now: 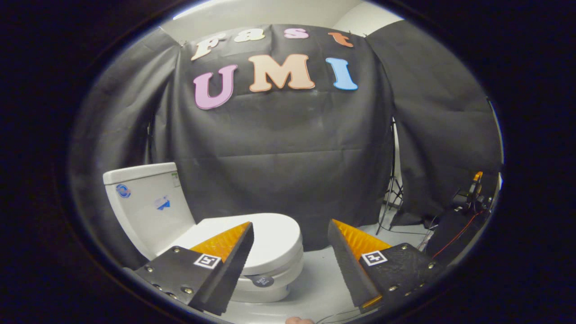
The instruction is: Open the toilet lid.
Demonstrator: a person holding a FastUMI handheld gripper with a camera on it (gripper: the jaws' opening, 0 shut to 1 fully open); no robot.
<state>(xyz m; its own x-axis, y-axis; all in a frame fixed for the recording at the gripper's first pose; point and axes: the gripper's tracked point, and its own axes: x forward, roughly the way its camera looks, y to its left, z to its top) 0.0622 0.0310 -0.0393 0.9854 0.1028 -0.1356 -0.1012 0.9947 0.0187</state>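
Both fingers point(246, 234) apart, left one hiding closed toilet lid point(274, 236) partly.

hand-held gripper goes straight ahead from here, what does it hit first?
Probably the black cloth wall, though depth is unclear. The hand-held gripper is open and empty; between its fingers lie floor and cloth. The toilet, lid closed, sits off-axis behind the left finger, so that finger might clip its front.

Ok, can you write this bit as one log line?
gripper: open, holding nothing | lid: down, untouched | toilet: ahead, behind one finger
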